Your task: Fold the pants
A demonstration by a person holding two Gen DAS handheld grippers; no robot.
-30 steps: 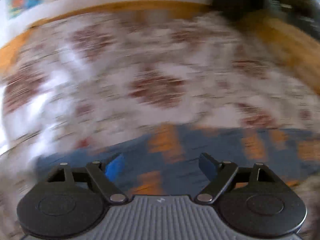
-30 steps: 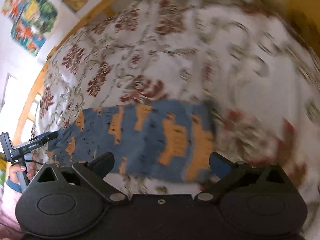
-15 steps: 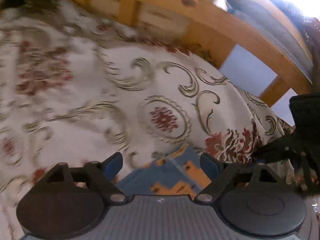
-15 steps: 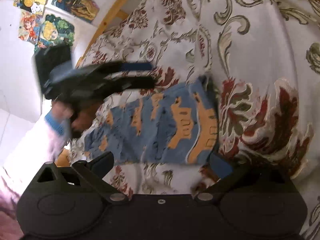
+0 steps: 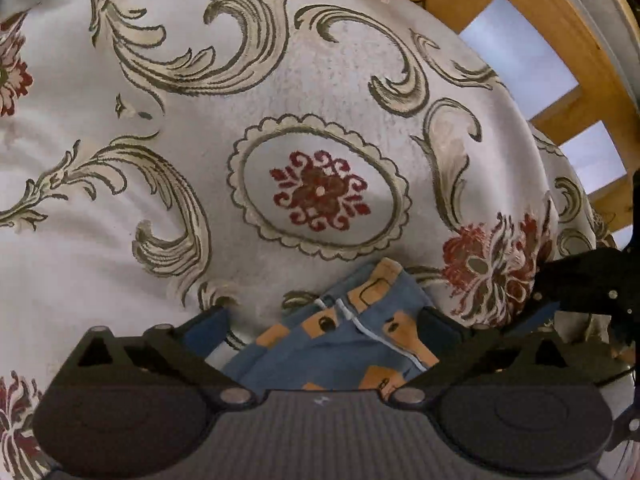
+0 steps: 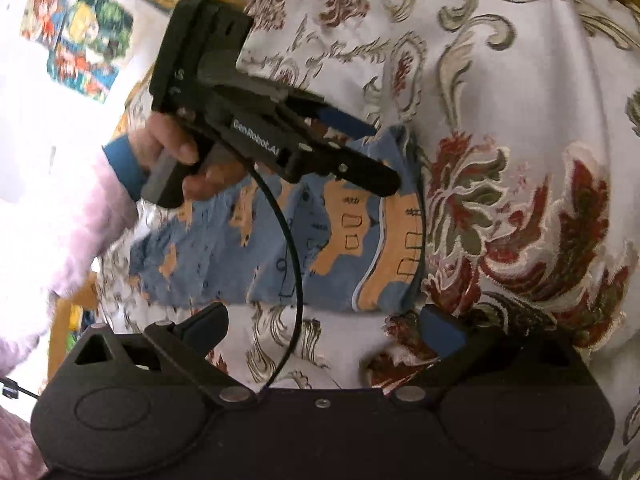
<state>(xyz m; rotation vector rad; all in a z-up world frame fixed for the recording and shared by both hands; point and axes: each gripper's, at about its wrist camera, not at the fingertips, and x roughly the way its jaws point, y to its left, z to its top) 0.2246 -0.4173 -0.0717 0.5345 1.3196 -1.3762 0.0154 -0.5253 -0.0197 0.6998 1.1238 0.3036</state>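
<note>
On the flowered bedspread [image 5: 168, 160] lie the blue-and-orange pants [image 6: 288, 248], folded flat. Both claws are spread wide and grip nothing: the left gripper [image 5: 322, 320] above one corner, the right gripper [image 6: 324, 322] beside the near edge.

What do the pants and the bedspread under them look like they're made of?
Pants: soft, matte printed knit, probably cotton; they lie limp, with a stitched seam. Bedspread: heavier woven fabric, likely jacquard, with a slight sheen and raised scroll and flower motifs.

Blue pants [image 6: 280, 240] with orange patches lie folded flat on the floral bedspread [image 6: 520, 120].
</note>
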